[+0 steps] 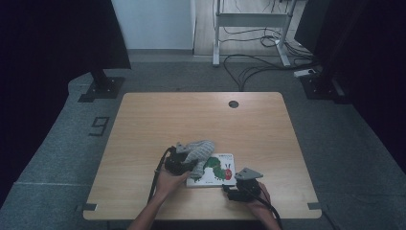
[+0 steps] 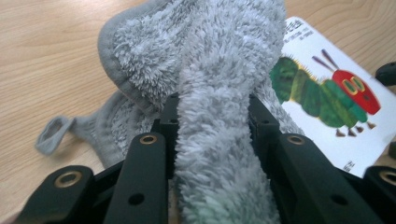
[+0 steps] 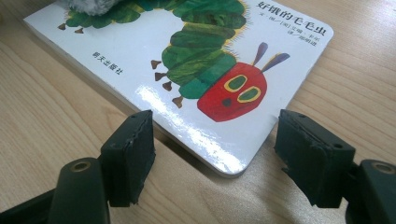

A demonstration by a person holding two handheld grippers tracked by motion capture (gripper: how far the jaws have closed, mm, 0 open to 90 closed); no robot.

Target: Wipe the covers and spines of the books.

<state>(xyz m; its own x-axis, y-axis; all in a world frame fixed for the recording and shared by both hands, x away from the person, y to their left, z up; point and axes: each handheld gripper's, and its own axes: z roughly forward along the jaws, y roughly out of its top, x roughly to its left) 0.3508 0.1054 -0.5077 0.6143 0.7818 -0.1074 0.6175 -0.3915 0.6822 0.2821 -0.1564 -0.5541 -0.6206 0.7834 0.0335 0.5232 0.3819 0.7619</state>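
Grey terry cloth (image 2: 205,93), thick and fluffy, is bunched between the jaws of the left gripper (image 2: 212,116), and they are clamped firmly on a fold of it. From that fold the cloth spills forward beyond the jaw tips and drapes onto the near corner of the picture book (image 3: 187,70). It looks light, limp and easy to hold; it will sag and trail wherever it goes, so a grip on a gathered fold, as now, seems the safest.

Over at the right gripper (image 3: 212,149), the jaws stand wide apart and hold nothing, with the book's rounded corner lying on the wooden table (image 3: 56,93) just ahead, midway between the tips. That book looks stiff, flat and glossy, so likely slippery; its edge seems the place to pinch.
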